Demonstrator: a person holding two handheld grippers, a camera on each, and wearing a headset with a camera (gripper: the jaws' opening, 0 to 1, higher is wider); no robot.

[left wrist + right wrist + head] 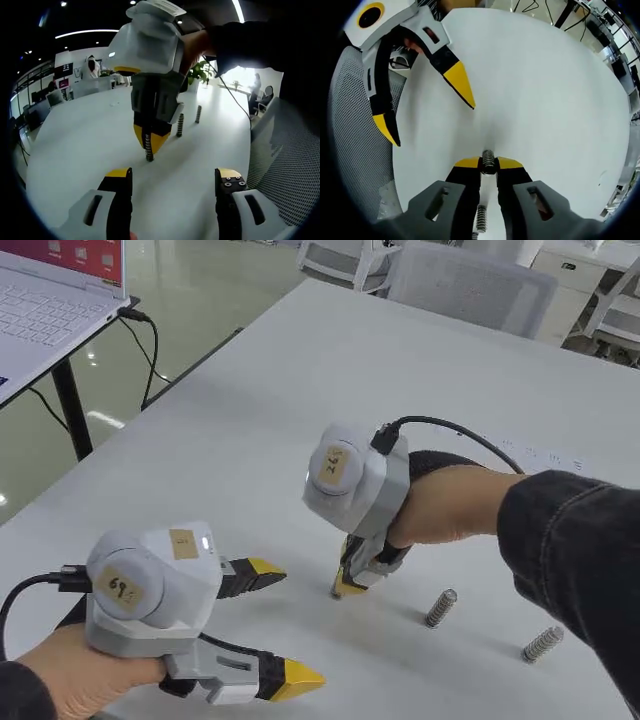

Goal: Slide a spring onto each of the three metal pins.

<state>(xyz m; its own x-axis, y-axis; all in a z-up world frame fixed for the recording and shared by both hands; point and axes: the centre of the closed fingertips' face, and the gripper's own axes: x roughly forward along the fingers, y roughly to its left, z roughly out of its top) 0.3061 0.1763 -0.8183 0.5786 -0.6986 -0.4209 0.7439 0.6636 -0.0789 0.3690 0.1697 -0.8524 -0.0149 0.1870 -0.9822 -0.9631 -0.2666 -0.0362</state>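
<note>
The right gripper (488,164) is closed on a spring (488,155), upright between its fingertips on the table (300,390). The left gripper (300,625), wide open and empty, faces it. Two loose springs (440,608) lie near the closed fingers.

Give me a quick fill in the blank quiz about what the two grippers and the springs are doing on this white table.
1. The right gripper is shut on a ____.
2. The jaws of the left gripper stand ____.
3. Near the right gripper, ____ other springs sit on the white table.

Missing words: spring; open; two.
</note>
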